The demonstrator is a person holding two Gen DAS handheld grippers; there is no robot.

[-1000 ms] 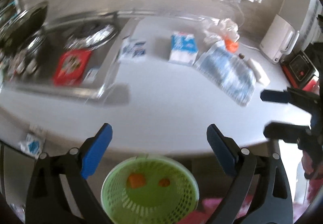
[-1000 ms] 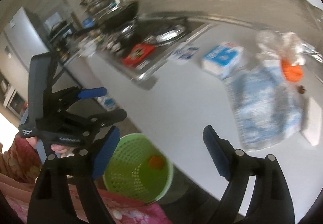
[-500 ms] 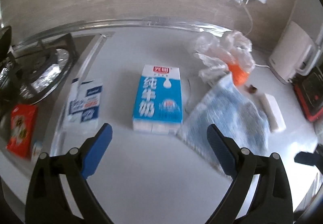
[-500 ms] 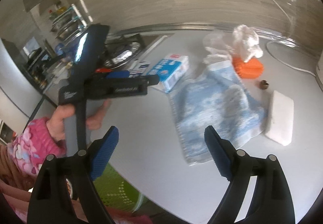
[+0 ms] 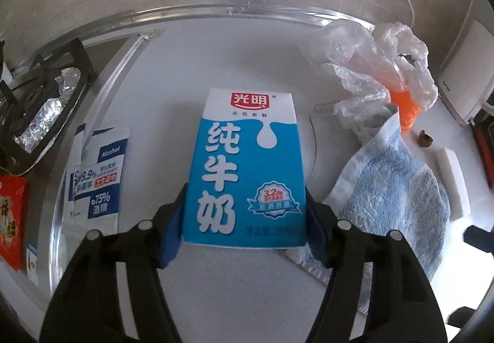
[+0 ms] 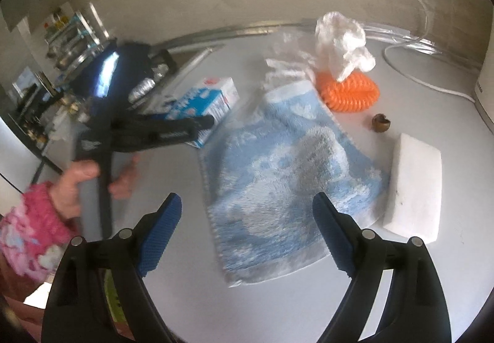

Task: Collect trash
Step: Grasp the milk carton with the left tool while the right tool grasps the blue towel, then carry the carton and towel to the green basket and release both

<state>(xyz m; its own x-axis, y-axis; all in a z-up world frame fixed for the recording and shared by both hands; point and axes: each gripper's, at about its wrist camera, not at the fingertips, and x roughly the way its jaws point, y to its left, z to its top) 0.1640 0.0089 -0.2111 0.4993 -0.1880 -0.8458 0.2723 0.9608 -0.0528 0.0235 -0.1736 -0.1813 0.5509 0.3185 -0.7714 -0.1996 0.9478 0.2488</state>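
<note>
On the white countertop (image 5: 253, 59) lies a blue-and-white milk carton (image 5: 247, 170) printed with 光明, 纯牛奶 and a "3.2" badge; its bottom line of print is partly cut off. The left gripper (image 5: 244, 219) has its blue pads at either side of the carton's near end, jaws closing on it. Left of it sits a white-and-blue wipe sachet (image 5: 98, 176) reading "Alcohol" and "75%". The right gripper (image 6: 247, 235) hovers with fingers spread wide over a blue-and-white terry towel (image 6: 284, 188), holding nothing. The person's left hand (image 6: 83, 188) is blurred.
</note>
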